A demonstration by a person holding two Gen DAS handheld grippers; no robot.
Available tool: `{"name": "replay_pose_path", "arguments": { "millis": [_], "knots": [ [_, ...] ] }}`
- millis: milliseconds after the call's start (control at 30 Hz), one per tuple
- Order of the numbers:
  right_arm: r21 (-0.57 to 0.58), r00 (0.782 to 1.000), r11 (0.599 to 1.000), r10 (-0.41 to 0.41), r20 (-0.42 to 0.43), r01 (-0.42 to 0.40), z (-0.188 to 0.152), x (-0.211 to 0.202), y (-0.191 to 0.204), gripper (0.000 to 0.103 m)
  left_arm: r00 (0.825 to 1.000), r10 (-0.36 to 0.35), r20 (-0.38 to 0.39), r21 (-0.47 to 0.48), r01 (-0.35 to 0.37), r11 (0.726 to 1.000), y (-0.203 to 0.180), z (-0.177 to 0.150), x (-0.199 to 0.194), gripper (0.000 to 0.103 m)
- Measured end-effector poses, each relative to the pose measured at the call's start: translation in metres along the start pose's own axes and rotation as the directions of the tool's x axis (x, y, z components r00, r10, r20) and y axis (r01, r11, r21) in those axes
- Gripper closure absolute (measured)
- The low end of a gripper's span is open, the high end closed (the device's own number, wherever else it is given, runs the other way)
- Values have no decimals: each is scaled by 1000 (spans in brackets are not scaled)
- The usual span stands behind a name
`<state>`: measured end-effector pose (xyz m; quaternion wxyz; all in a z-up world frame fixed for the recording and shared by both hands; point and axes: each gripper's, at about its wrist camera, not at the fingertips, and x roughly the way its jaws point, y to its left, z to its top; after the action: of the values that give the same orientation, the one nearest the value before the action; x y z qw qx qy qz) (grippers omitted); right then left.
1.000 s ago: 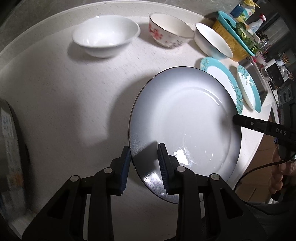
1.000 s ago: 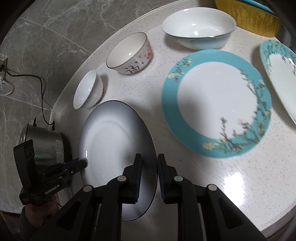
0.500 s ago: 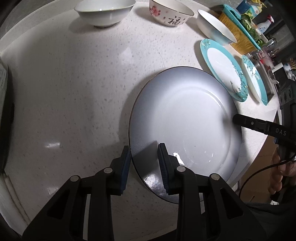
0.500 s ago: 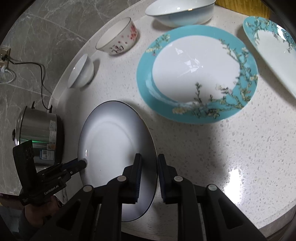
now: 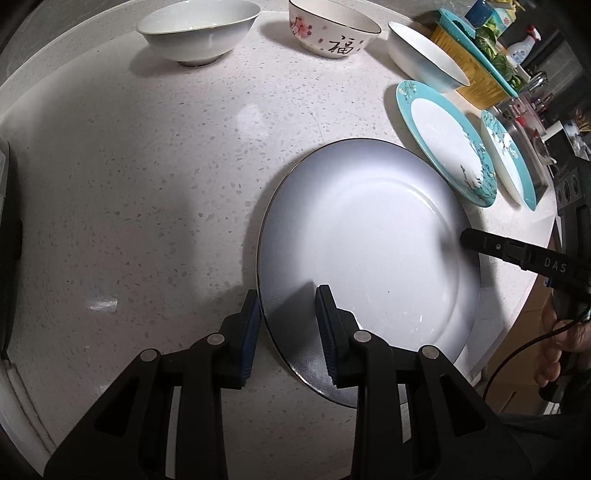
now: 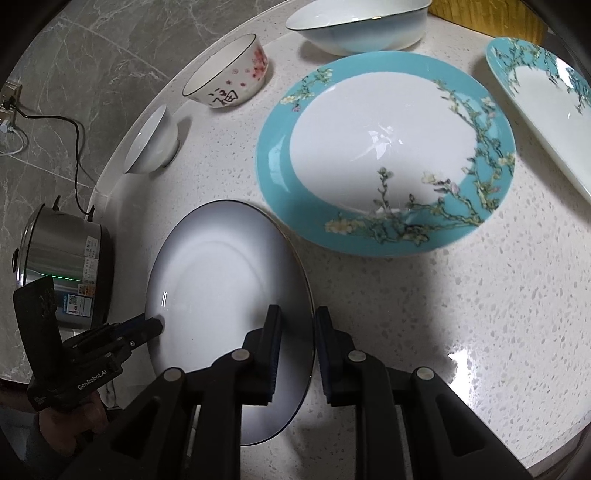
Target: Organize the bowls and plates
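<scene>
A grey-white plate (image 5: 369,251) with a dark rim is held above the white counter by both grippers. My left gripper (image 5: 288,317) is shut on its left rim. My right gripper (image 6: 297,343) is shut on the opposite rim of the plate (image 6: 221,280). A teal floral plate (image 6: 384,147) lies just beyond it, also seen in the left wrist view (image 5: 443,140). A second teal plate (image 6: 546,103) lies further right. A white bowl (image 5: 195,33), a flowered bowl (image 5: 332,33) and another white bowl (image 5: 424,55) stand along the back.
A steel rice cooker (image 6: 62,266) with a cable stands at the counter's left end. A yellow basket (image 5: 476,74) with greens, and bottles, stand beyond the bowls. The counter edge (image 5: 517,295) runs close under the held plate.
Both grippers have carried the grey plate lower and closer to the counter; the bowls and teal plates now look nearer. The grip on the plate is unchanged.
</scene>
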<state>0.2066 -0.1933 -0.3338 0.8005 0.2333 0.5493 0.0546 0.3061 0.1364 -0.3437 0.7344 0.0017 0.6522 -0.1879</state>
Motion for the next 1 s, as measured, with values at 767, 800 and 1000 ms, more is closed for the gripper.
{"name": "replay_pose_path", "arguments": {
  "millis": [767, 800, 1000],
  "knots": [
    [304, 885, 939, 1, 466, -161, -12, -153, -58, 20, 959, -270, 82, 163, 254, 953, -38, 181, -40, 20],
    [321, 890, 931, 10, 456, -175, -13, -150, -61, 23, 966, -250, 60, 205, 233, 951, -47, 190, -31, 20],
    [392, 911, 899, 19, 411, -196, -11, -104, -93, 45, 984, -173, -43, 301, 178, 937, -83, 220, 23, 20]
  ]
}}
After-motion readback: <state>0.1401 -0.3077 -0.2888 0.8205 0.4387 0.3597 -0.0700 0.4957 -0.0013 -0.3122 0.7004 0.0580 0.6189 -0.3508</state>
